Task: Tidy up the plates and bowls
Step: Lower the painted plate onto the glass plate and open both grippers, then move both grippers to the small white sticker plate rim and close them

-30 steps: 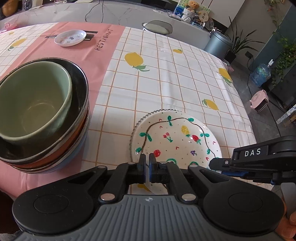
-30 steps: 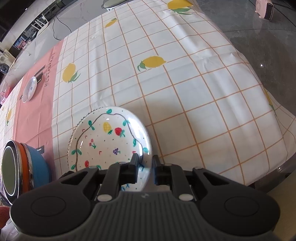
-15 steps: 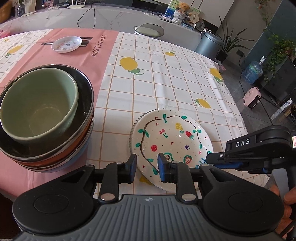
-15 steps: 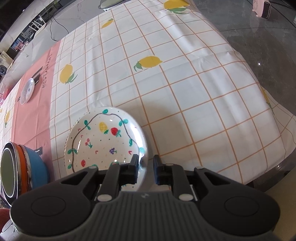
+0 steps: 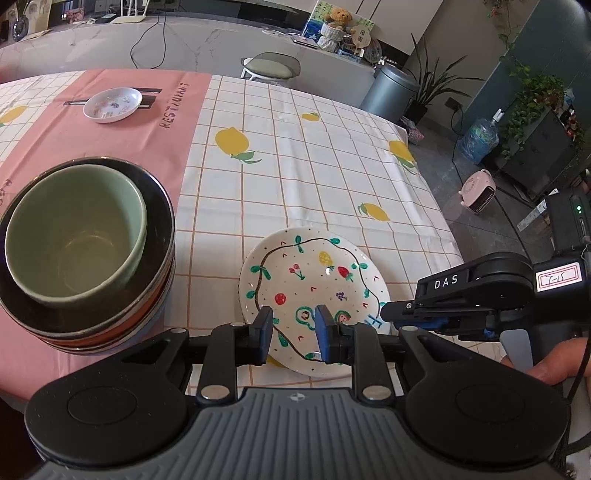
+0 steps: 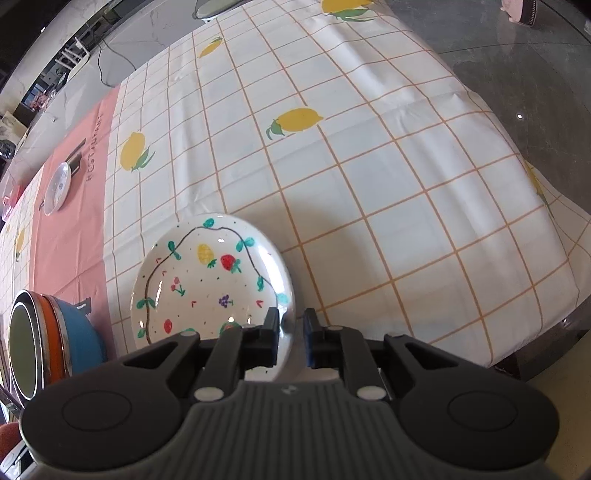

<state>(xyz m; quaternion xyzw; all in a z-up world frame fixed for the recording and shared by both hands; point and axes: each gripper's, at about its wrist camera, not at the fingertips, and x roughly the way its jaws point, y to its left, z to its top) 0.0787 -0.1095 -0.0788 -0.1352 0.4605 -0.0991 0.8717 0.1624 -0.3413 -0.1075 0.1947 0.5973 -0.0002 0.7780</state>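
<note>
Left wrist view: left tool (image 5: 293, 325) parted, empty, angled down above painted plate (image 5: 314, 280) — right tool (image 6: 291, 332) clamps plate rim.

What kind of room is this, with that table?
Most likely a home dining area: a table with a lemon-print tablecloth holds a painted plate and stacked bowls. Behind it are a counter with a teddy bear, potted plants and a bin.

Fruit-painted plate (image 5: 314, 280) tilted beside the stacked bowls (image 5: 83, 247).
</note>
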